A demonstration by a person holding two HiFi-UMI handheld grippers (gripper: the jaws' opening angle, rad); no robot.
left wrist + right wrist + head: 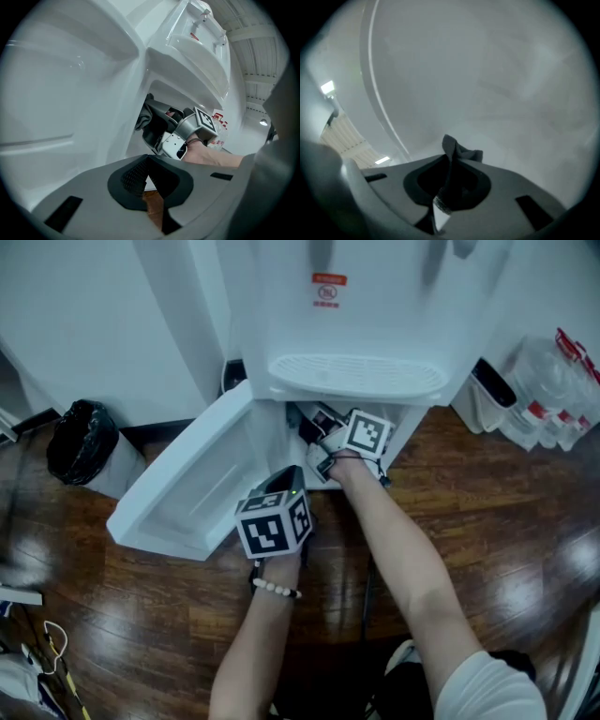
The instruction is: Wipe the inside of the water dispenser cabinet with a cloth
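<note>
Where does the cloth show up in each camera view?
Head view: not clearly visible; hidden past the right gripper inside the cabinet.
Left gripper view: cloth hangs at centre, in the cabinet opening.
Right gripper view: low centre, pinched between the jaws.
Shared landmark: the right gripper holding it.

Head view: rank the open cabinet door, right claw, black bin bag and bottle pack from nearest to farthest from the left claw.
From the left claw:
1. Cabinet door, swung open just to its left.
2. Right claw, ahead, reaching into the cabinet with the cloth.
3. Black bin bag, far left on the floor.
4. Bottle pack, far right beside the dispenser.
</note>
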